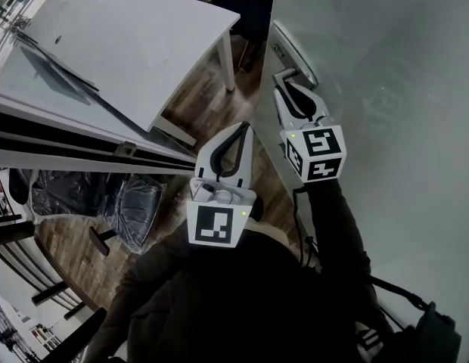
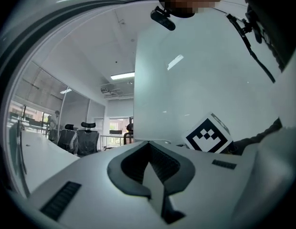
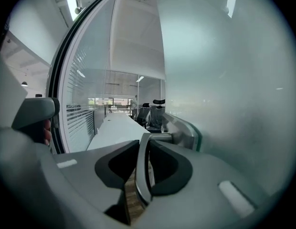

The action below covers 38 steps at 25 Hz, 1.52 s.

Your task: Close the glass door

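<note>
**Inspector:** Start with the largest item. Where is the glass door (image 1: 386, 89) relative to the working gripper?

**Assessor:** The frosted leaf fills the whole area to the right of the right gripper (image 1: 286, 82). Its free edge runs just left of the gripper's tips. The floor shows through the gap beyond that edge, so I judge the door not yet shut.

**Inspector:** And to the left of that gripper?

**Assessor:** A dark frame (image 3: 67, 66) with a slatted glass partition rises there. Further left there is a white counter (image 1: 128, 44), well apart from the door.

**Inspector:** What about the door handle?

**Assessor:** The metal door handle (image 3: 143, 168) is mounted on the leaf, ahead of the right gripper and slightly to its right. Its lever bends back and runs lengthwise between the jaws, roughly along the gripper's own axis.

**Inspector:** What is the state of the grippers?

**Assessor:** The right gripper's jaws are drawn in against the lever on both sides, which makes a firm hold. The left gripper (image 1: 244, 129) has its jaws brought together with nothing between them. It hangs just left of the right gripper and behind it, clear of the door.

**Inspector:** Which relation governs the next move?

**Assessor:** The right gripper is the nearer one and is already on the handle. In my judgement the leaf has to swing sideways, across the lever's axis, towards the frame on the left. I cannot confirm the direction of travel, because neither the hinge side nor the latch is visible.
</note>
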Available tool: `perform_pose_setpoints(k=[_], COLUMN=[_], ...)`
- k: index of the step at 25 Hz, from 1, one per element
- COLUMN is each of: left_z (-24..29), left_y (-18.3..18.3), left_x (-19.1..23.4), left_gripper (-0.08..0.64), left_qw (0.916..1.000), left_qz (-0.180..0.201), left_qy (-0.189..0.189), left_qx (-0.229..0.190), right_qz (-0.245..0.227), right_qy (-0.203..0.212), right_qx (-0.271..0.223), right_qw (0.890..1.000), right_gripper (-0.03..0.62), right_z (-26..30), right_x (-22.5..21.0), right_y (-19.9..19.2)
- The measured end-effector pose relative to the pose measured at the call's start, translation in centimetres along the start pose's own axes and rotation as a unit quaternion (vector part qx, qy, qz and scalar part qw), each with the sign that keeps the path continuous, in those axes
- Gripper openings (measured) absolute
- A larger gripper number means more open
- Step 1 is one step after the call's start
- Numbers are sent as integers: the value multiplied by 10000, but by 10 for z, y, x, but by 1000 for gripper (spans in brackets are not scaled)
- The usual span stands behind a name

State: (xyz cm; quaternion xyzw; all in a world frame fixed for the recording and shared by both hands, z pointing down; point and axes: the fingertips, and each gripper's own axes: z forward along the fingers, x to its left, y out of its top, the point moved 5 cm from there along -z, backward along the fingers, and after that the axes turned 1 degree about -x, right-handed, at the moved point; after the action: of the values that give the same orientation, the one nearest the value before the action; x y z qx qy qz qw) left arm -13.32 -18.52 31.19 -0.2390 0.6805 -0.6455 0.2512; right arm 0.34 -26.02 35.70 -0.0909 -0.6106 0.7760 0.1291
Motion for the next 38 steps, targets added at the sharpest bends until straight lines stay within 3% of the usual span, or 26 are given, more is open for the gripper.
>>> perform_pose_setpoints(k=[11,21,38], left_z=[-68,-116,-222], left_y=[6,9,21], left_x=[40,64,60], left_gripper=[-3,-3,-3], left_qw=[9996,9993,9980], left_qz=[-128,-10,101], left_qy=[-151,-371,627], left_qx=[-200,-67,46], right_qz=[-169,-287,-429], right_qy=[445,946,1605], right_qx=[66,26,37], right_qw=[9988,9951,9861], right_gripper=[69,67,67], right_z=[-8,-21,-62], right_x=[100,171,270], right_y=[-1,0,-4])
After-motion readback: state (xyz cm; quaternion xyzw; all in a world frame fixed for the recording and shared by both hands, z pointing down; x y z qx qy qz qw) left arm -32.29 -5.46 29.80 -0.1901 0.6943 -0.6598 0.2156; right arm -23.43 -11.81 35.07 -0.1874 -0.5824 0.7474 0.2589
